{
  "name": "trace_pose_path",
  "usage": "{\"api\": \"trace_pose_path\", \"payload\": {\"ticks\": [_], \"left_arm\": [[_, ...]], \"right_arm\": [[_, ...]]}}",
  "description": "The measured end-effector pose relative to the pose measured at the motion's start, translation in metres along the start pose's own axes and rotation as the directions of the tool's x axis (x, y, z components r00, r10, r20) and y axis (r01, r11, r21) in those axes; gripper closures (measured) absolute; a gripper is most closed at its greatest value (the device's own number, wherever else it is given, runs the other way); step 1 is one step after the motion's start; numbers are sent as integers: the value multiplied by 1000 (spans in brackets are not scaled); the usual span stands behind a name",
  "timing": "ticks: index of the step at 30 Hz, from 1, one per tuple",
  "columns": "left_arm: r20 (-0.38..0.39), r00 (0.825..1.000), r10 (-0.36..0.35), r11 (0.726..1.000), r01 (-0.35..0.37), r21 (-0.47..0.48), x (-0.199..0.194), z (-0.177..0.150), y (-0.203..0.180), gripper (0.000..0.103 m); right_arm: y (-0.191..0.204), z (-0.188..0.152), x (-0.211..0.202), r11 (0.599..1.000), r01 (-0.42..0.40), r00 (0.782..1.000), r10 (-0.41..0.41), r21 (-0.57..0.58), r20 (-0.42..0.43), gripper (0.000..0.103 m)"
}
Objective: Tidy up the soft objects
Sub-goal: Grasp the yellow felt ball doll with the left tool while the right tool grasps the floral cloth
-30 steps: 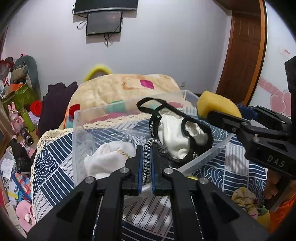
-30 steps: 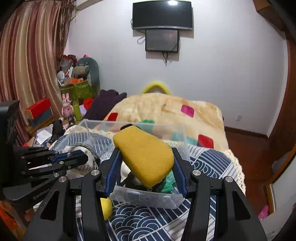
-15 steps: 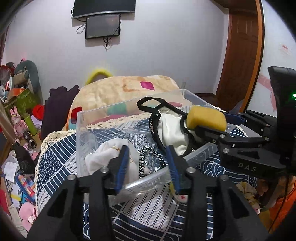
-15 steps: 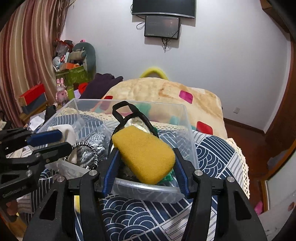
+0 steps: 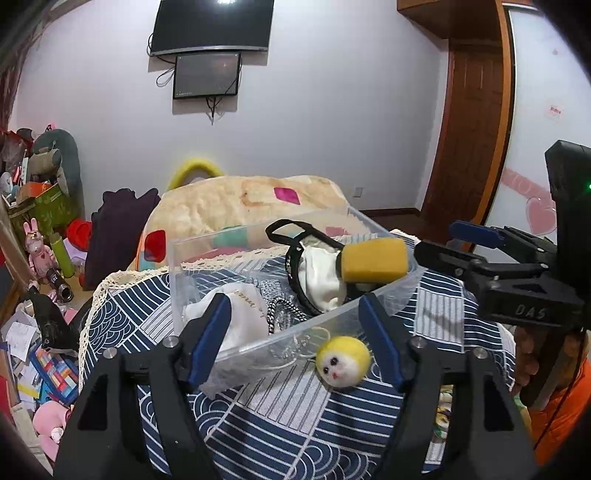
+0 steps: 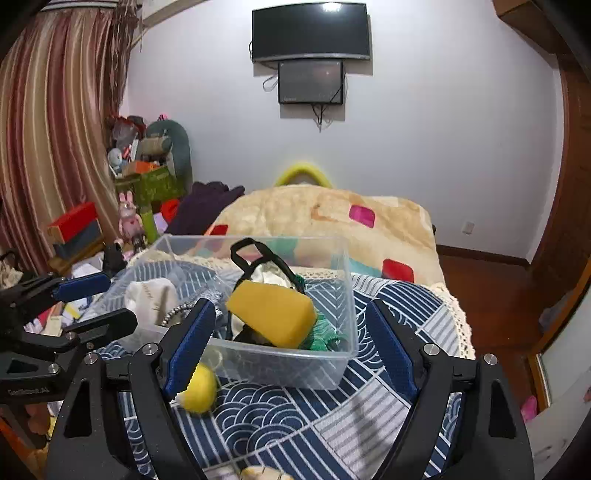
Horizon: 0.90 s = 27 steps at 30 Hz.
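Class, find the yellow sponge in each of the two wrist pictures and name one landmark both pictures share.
Left wrist view: the yellow sponge lies right of centre, at the right end of the clear plastic box, on the other soft things.
Right wrist view: the yellow sponge sits at centre, inside the box, between the open fingers.
Shared landmark: the wall television.

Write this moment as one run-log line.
left gripper: open | right gripper: open | yellow sponge: in clear bin | yellow plush ball: outside
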State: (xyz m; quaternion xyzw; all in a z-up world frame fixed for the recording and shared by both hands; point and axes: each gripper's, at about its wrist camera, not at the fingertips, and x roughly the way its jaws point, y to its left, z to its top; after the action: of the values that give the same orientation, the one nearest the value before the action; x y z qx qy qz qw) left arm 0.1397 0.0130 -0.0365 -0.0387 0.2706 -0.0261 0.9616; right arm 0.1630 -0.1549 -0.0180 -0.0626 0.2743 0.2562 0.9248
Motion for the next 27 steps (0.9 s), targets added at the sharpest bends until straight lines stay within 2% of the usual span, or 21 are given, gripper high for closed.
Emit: {"api": "trace_pose_path", "payload": {"ticks": [7,12,19,27], "left_arm": [[15,1000,-19,1000,19,-4,-19,-9,-4,23],[0,1000,-25,1000,25,-9,-25,-24,-7,19],[-63,997,-50,998,48,-38,-20,-52,-10,19],[-128,989,-70,995,60,-79,-6,-73,-13,19]], "right_arm": [[9,-5,-30,1000,7,999,-6,-17,51,16],[17,-15,-35,999,21,999,-18,-45,51,16],[24,-39,-34,1000,13,1000,-12,-22,7,16],[17,-77,-20,1000,11,994,-9,19,-107,16]]}}
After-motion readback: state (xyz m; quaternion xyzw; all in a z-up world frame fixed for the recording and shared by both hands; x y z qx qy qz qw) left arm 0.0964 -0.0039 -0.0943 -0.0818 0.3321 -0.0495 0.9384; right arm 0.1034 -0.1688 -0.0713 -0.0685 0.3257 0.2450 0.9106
